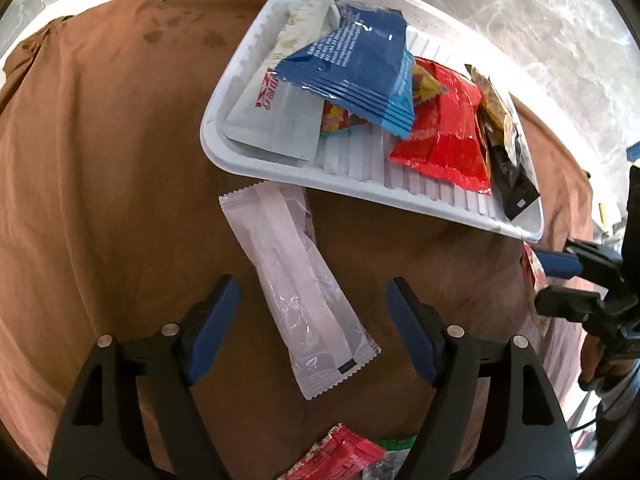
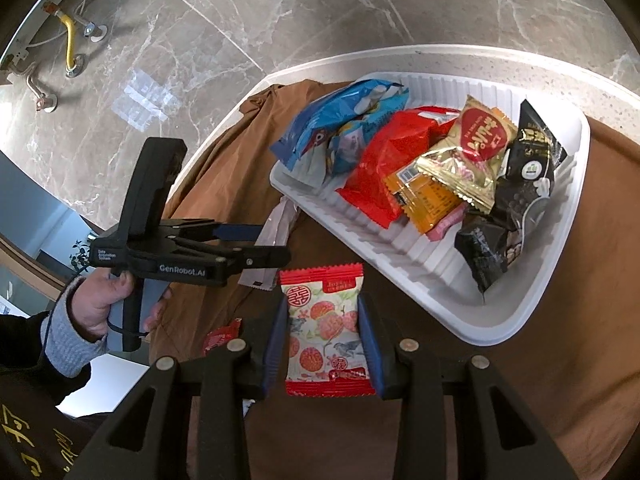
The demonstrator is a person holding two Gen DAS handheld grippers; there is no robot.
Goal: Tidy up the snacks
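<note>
Left gripper [image 1: 312,328] released, jaws wide, straddling the white wrapper [image 1: 298,292] lying flat on the brown cloth [image 1: 100,160]. Its long axis runs near-to-far, tilted left, far end just beside the ribbed white tray [image 1: 440,204]. Right gripper [image 2: 323,340] clenched on the glossy lychee packet [image 2: 324,328], near the tray's edge.

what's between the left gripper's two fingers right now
In the left wrist view, the open left gripper straddles a long pale pink packet lying flat on the brown cloth, near the white tray. Neither finger touches it.
</note>
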